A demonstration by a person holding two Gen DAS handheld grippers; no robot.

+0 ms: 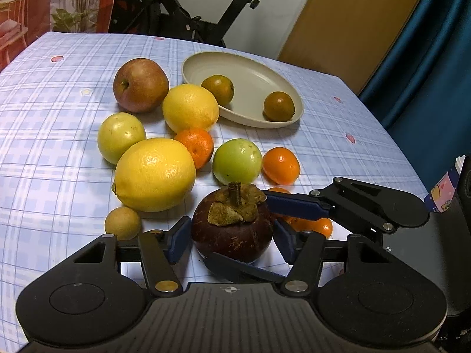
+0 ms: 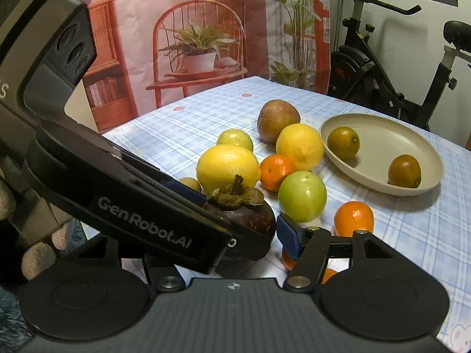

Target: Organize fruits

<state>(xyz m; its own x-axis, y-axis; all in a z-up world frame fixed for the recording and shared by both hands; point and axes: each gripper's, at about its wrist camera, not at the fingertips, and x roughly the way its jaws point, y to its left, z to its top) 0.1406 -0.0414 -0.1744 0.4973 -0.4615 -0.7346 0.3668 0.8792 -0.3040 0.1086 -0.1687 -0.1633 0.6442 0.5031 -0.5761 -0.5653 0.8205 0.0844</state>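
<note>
Both half-open jaws bracket the mangosteen (image 1: 232,223); pad contact is unclear.

Readable text, right wrist view: "GenRobot.AI" in pale letters along the black side of the left gripper (image 2: 235,203) body, which crosses the frame from far left to centre. At the far-left edge, on the same unit's upper housing, a lone pale "S", the rest cut off by the frame. Left wrist view: no legible text; a patterned strip at the right edge shows cartoon pics only. No nos. or signs elsewhere.
</note>
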